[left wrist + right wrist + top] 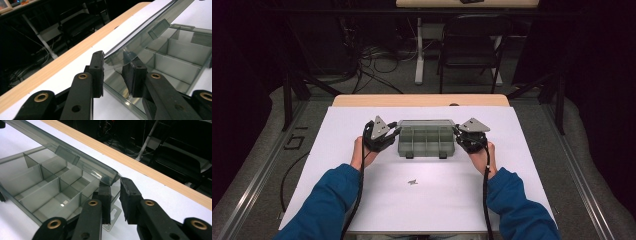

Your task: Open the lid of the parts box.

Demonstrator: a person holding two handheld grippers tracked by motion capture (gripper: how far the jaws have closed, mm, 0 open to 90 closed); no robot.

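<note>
Blue sleeves (329,200) closest to the camera, forearms coming in over the table (422,100), which is covered by a white sheet (422,210). Behind the table: a dark chair (472,45) and loose cables on the floor (377,65).

Smoky clear compartment box (426,138) sits mid-sheet toward the far edge, dividers visible inside. Its lid (150,30) is lifted off the base, tilted up, hinged along the far side.

Left gripper (382,134) at the box's left end. In the left gripper view the lid's corner sits between the jaws; pads look to be pinching it, grasping the lid.

Right gripper (472,135) at the box's right end. In the right gripper view the lid's other corner (110,178) sits at the jaw tips, narrow gap; grip on the lid looks likely, contact not fully clear.

Small dark scrap (412,182) on the sheet nearer the person, well apart from the box.
</note>
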